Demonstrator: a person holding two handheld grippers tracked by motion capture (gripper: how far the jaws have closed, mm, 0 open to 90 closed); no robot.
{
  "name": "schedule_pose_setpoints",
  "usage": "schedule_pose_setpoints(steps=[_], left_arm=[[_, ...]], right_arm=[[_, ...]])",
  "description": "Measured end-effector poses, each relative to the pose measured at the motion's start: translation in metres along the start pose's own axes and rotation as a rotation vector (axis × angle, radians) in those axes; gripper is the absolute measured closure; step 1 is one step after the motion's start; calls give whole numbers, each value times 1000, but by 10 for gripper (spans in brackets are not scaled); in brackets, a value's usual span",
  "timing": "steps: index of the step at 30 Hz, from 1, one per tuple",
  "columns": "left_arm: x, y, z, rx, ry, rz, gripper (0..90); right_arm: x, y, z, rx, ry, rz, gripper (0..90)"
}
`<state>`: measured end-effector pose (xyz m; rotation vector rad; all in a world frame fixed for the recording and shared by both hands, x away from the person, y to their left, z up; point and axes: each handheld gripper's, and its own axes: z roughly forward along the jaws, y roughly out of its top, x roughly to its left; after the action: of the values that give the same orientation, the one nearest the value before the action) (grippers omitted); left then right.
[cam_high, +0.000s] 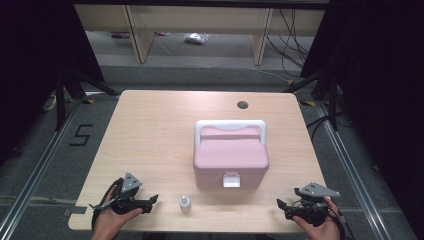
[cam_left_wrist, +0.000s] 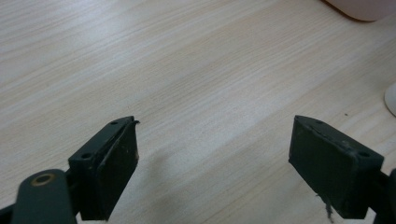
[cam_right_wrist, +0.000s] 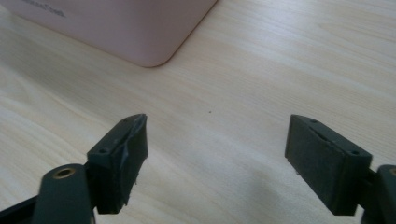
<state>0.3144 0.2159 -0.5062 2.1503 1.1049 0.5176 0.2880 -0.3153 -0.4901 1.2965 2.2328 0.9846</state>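
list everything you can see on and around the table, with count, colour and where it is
storage box: one, pink with a white handle and white front latch, lid closed, middle of the table
small bottle: one, white, upright near the front edge, left of the box's front
table: one, light wood, with a round cable hole near its far edge
shelving: pale wood, on the floor beyond the table
cables: dark, on the floor at far right
left gripper: one, black, jaws open, front left corner, held in a hand
right gripper: one, black, jaws open, front right corner, held in a hand

box pink, white handle | bottle white | table lt woodgrain
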Motion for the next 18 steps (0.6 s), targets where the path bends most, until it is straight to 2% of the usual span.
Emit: schedule_pose_setpoints(steps=[2,6,7,8,9,10,11,13,14,15,16,17,18], left_arm=[[0,0,0,-1,1,1,151],[1,0,-1,0,-5,0,151],[0,0,-1,1,-4,-5,151],[0,0,-1,1,-5,-6,151],[0,0,-1,4,-2,-6,151],[1,0,-1,-1,-6,-5,151],[1,0,-1,-1,-6,-5,151],[1,0,-1,0,-6,-4,151],[0,0,-1,3,2,-7,151],[0,0,-1,3,2,-7,151],[1,0,-1,2,-9,-8,151],[1,0,-1,-3,-7,-7,151],[1,1,-2,6,-1,-6,151]], right_arm=[[1,0,0,3,8,10,251],[2,1,1,-1,19,-7,258],[6,1,1,5,36,17,260],[7,2,0,12,41,13,264],[8,3,0,4,34,-15,269],[9,3,0,6,35,-16,272],[10,3,1,7,56,-12,273],[12,4,0,4,52,-3,276],[14,5,-1,0,65,-22,280],[14,5,-1,0,65,-22,280],[21,6,-2,10,56,1,284],[21,6,-2,10,56,1,284],[21,7,0,-8,72,-41,287]])
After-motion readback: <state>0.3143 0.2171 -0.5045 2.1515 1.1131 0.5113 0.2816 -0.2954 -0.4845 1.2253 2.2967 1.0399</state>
